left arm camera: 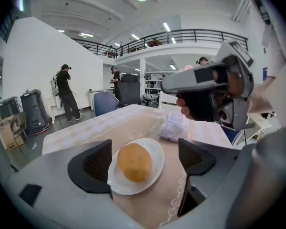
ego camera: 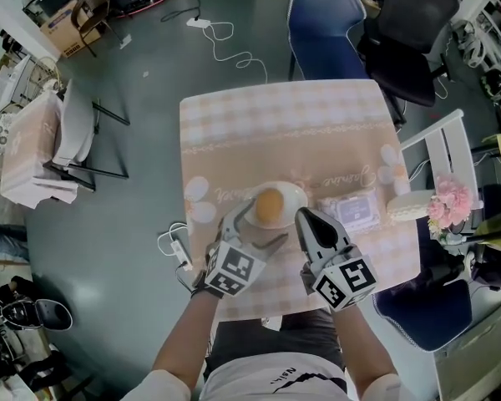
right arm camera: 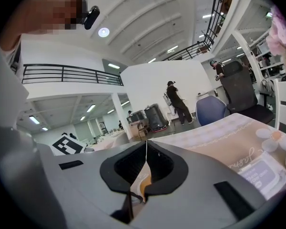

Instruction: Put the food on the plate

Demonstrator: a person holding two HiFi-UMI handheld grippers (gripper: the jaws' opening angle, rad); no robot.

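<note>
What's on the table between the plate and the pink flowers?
A clear wrapped packet, then a white round object, shown in the head view.

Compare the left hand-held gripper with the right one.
The left hand-held gripper has jaws wide apart; the right hand-held gripper has them closed. The left's jaws flank the golden round bun on the white round plate; the right's hold nothing. Both are grey.

Clear packet point(ego camera: 356, 210), pink flowers point(ego camera: 451, 199), blue chair point(ego camera: 324, 27), black chair point(ego camera: 411, 25)
</note>
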